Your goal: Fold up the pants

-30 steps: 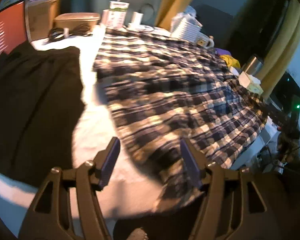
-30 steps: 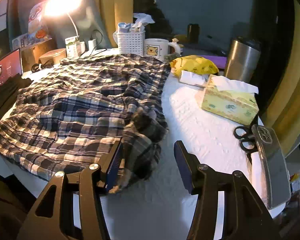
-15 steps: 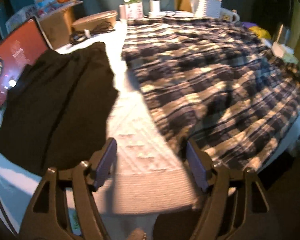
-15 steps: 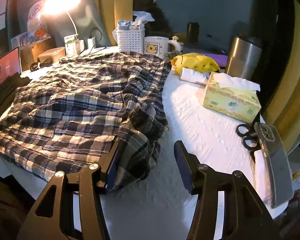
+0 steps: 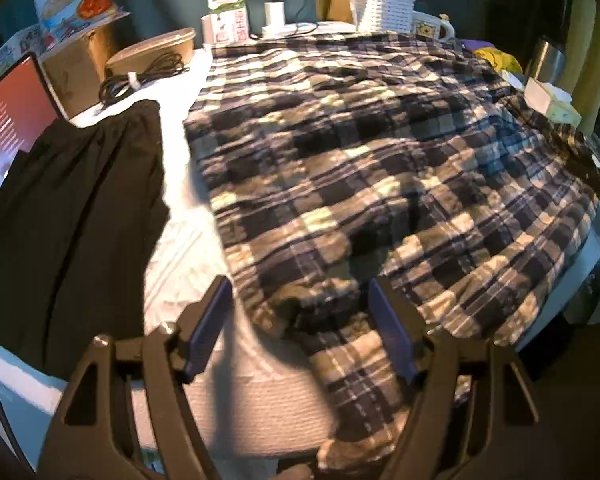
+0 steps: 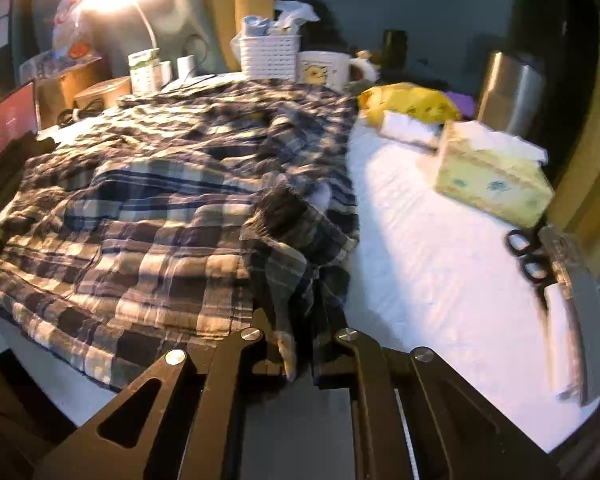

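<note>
Task thing: the plaid pants (image 5: 380,168) are spread wide and wrinkled over the white-covered surface (image 6: 428,256), with one end hanging over the near edge.
Long axis: it is judged to run across the surface from left to right along the near edge, but under the wrinkles this cannot be told with certainty.
Right gripper: the right gripper (image 6: 300,344) is closed on a bunched corner of the pants at their right edge; the cloth is pinched between the two pads.
Left gripper: the left gripper (image 5: 300,328) is open, and its blue pads (image 5: 208,332) stand on both sides of the lower left corner of the pants; the cloth is between them but is not pressed.
Deciding relation: the free corner lies directly ahead of the left gripper and slightly below it, so the left hand is the nearer one to the end that is not yet held.
Next move, as judged: the left gripper is expected to be closed on this corner, so that both ends can be lifted together for the first fold.
Change, right side: the jaws have just been closing; in the earlier frames they were wide apart with the cloth only beside the left pad.
Change, left side: the gripper was earlier over the bare white cover between the pants and the black garment (image 5: 72,216); now it is over the plaid corner.
Risk: a thin pinch can slip out when the cloth is lifted.
</note>
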A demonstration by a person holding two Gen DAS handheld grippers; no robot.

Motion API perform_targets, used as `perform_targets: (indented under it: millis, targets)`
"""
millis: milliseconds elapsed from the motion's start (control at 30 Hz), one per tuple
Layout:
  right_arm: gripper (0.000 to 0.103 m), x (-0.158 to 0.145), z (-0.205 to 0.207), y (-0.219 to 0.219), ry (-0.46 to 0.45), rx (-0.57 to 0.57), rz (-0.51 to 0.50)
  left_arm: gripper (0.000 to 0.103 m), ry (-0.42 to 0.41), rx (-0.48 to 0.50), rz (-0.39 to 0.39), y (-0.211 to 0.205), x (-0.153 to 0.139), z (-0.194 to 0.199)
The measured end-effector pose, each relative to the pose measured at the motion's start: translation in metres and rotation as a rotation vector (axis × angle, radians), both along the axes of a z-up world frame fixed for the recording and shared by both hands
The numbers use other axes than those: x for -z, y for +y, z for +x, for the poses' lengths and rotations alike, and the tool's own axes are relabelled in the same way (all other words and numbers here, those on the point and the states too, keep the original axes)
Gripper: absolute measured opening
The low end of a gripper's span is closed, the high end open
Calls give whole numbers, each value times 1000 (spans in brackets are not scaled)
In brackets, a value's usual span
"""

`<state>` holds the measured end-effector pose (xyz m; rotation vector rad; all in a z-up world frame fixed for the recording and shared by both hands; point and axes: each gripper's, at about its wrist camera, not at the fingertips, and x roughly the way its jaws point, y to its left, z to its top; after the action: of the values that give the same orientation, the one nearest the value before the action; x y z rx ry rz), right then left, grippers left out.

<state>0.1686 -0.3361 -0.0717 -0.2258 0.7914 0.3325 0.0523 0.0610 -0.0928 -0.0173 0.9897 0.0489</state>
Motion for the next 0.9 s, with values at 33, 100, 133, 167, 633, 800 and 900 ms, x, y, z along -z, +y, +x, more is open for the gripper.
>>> perform_targets:
  millis: [33, 100, 133, 167, 633, 800, 900]
  targets:
    - [9, -2, 1, -4, -9, 18, 0, 72, 0, 5, 7, -1, 0, 0]
    - [9, -6, 3, -12, -29, 52, -25, 72, -1, 12, 8, 0, 1, 0]
    - [9, -7, 4, -16, -26, 63, -26, 72, 1, 9, 5, 2, 1, -1]
    - [9, -5, 6, -20, -17, 73, -23, 72, 2, 5, 2, 5, 1, -2]
    - [52, -28, -3, -51, -36, 133, 43, 73, -91, -72, -2, 49, -36, -15]
    - [52, -57, -2, -34, -105, 87, 40, 73, -164, 35, -39, 28, -49, 24]
    - [52, -55, 4, -32, -97, 94, 2, 73, -125, 59, -33, 22, -33, 52]
